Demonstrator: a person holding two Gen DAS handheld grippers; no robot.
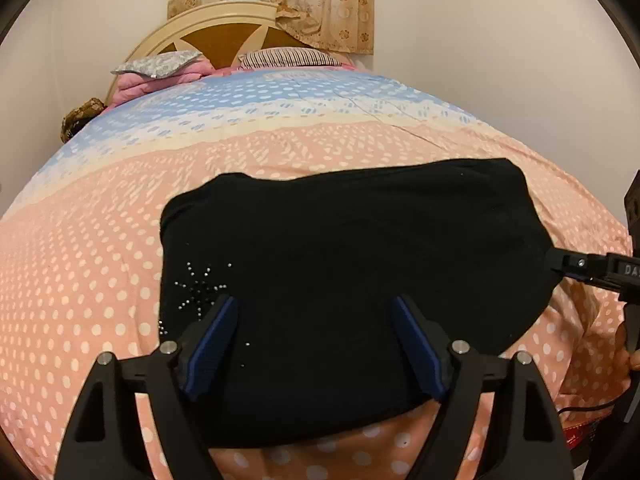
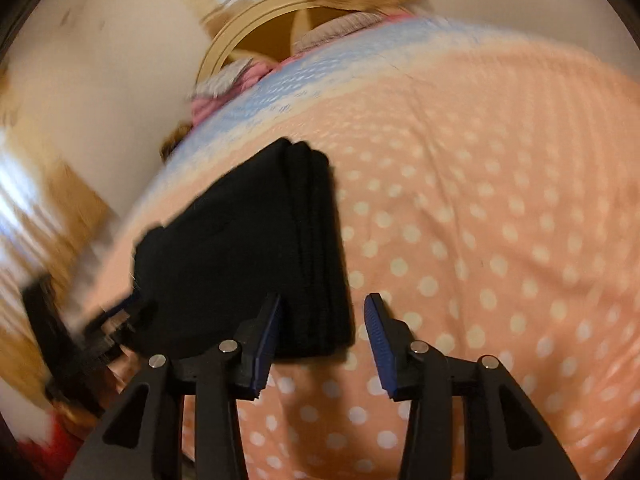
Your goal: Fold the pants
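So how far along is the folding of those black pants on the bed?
Nearly finished, by the look of it. Done: the black pants lie as a compact stacked bundle on the dotted bedspread, with layered edges visible in the right wrist view. In hand: nothing; the left gripper and right gripper both stand open, pads off the cloth. Left: perhaps a little tidying, or moving the bundle away.
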